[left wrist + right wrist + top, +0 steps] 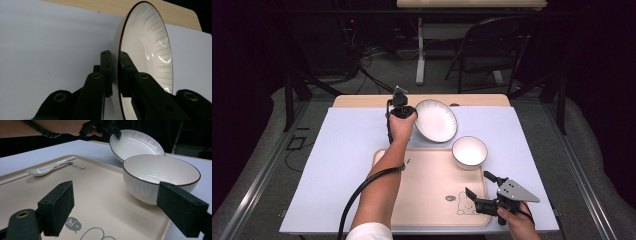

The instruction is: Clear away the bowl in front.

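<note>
1. The left gripper (404,108) is seen in the high view at the far side of the table, carried by a hand (401,126) on an outstretched forearm.
2. Its jaws are pinched on the rim of a shallow white ribbed plate with a thin dark edge (147,50); in the left gripper view one jaw is pressed on the underside, the other on the inner face.
3. The plate is held tilted, its near edge in the jaws and its body extending to the right of the gripper in the high view.
4. A pale lavender table mat (45,45) is visible beyond the jaws, with a light wooden table edge (170,12) past it.
5. The right gripper (482,192) is held low at the near right corner, jaws spread wide with nothing between them.
6. Just ahead of its jaws a deep white bowl with a dark rim (160,176) is standing at the far corner of a beige plastic tray with a cartoon print (100,195).
7. A white ceramic spoon (47,168) is lying on the tray, well to the left of the right gripper's jaws.
</note>
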`<state>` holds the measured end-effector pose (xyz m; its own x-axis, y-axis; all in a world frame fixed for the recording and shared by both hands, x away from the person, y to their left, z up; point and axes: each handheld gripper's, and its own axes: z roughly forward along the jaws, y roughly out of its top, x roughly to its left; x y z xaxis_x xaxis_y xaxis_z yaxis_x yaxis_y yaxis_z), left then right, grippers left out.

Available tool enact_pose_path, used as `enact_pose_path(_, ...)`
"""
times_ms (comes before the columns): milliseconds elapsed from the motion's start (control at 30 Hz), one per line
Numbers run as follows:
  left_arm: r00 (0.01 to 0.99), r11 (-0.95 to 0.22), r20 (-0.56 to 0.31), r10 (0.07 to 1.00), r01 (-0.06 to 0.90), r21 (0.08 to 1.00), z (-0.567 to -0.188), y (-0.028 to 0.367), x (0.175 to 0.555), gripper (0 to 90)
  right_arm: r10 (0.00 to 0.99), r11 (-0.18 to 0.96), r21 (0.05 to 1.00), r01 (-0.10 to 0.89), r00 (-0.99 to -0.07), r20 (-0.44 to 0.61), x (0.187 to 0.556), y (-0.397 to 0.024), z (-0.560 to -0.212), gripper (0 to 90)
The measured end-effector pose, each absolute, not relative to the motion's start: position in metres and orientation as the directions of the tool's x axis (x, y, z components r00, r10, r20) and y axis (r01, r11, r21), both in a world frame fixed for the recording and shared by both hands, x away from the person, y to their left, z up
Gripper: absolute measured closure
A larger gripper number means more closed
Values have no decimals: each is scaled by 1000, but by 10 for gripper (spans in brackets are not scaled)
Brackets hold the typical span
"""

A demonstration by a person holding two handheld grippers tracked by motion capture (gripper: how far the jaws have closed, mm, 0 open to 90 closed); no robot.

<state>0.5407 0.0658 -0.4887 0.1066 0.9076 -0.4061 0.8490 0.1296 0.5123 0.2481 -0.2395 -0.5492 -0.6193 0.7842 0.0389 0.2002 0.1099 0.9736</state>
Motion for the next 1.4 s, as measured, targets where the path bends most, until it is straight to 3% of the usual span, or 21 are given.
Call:
enact_pose_path(300,106,129,-406,908,850,510,-487,65,540,840,784,109,974,199,-620,39,248,-239,-549,136)
enact_pose_path(567,109,129,-389,915,833,537,-469,89,534,830,784,111,974,197,-620,36,248,-239,-549,136)
enact_pose_path(1400,210,43,-365,907,815,577,-430,137,496,827,784,119,974,193,-620,27,247,-239,-549,136)
